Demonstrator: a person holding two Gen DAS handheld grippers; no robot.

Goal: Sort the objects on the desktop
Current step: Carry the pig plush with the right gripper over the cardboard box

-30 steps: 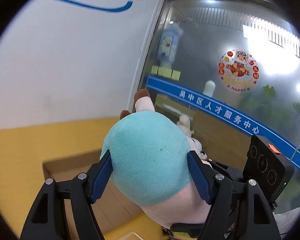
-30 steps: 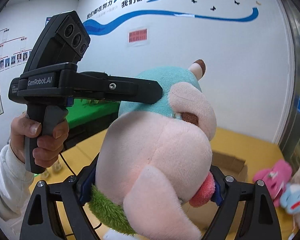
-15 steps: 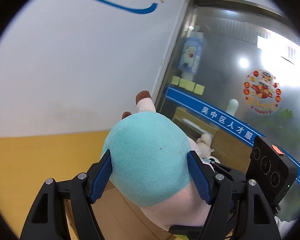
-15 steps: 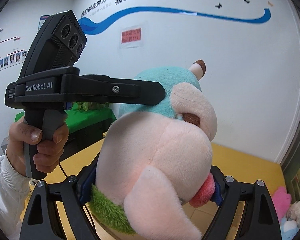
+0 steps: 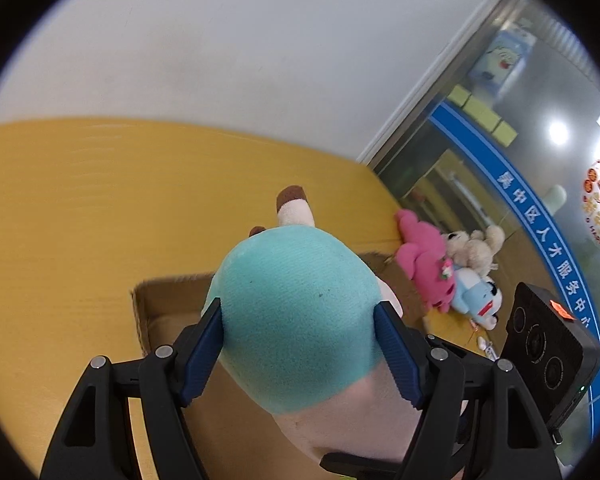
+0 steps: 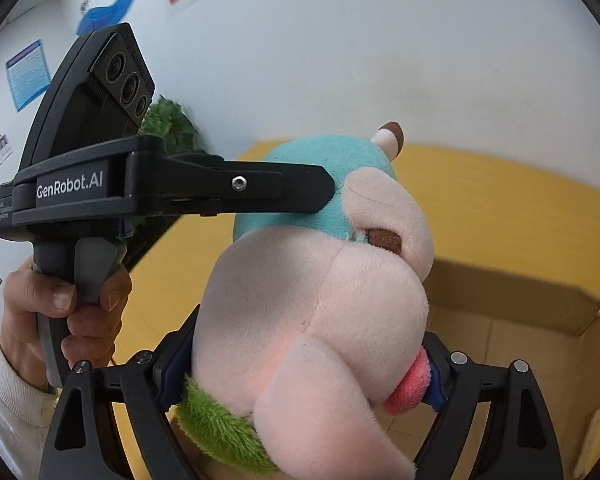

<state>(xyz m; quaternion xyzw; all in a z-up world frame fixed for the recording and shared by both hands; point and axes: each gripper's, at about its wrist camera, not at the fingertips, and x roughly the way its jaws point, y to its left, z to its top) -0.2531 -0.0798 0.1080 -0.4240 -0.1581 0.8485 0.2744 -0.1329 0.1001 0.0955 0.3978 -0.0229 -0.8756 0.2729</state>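
The left gripper [image 5: 300,348] is clamped on the teal upper part of the plush toy [image 5: 296,320], with one blue pad [image 5: 200,354] pressed into each side of the fabric. The right gripper [image 6: 308,364] is clamped on the same plush toy [image 6: 320,300] lower down, at its pink body, where a green fuzzy patch and a pink-red patch bulge out against the two pads. The toy is thus held by both grippers at once, clear of the surface and above the cardboard box [image 5: 156,312]. In the right wrist view the left gripper [image 6: 324,196] reaches the toy from the side, its black finger [image 6: 236,192] lying against the teal part, and the person's left hand [image 6: 60,320] is wrapped around its grey handle. The cardboard box [image 6: 520,320] is open at the top and stands on the yellow table [image 5: 100,220]; its inside floor is visible below the toy. Beyond the box, near the glass partition [image 5: 540,160], lie a pink plush [image 5: 424,256], a beige plush [image 5: 476,248] and a light blue plush [image 5: 476,300], touching one another. The white wall [image 5: 260,60] rises behind the table.
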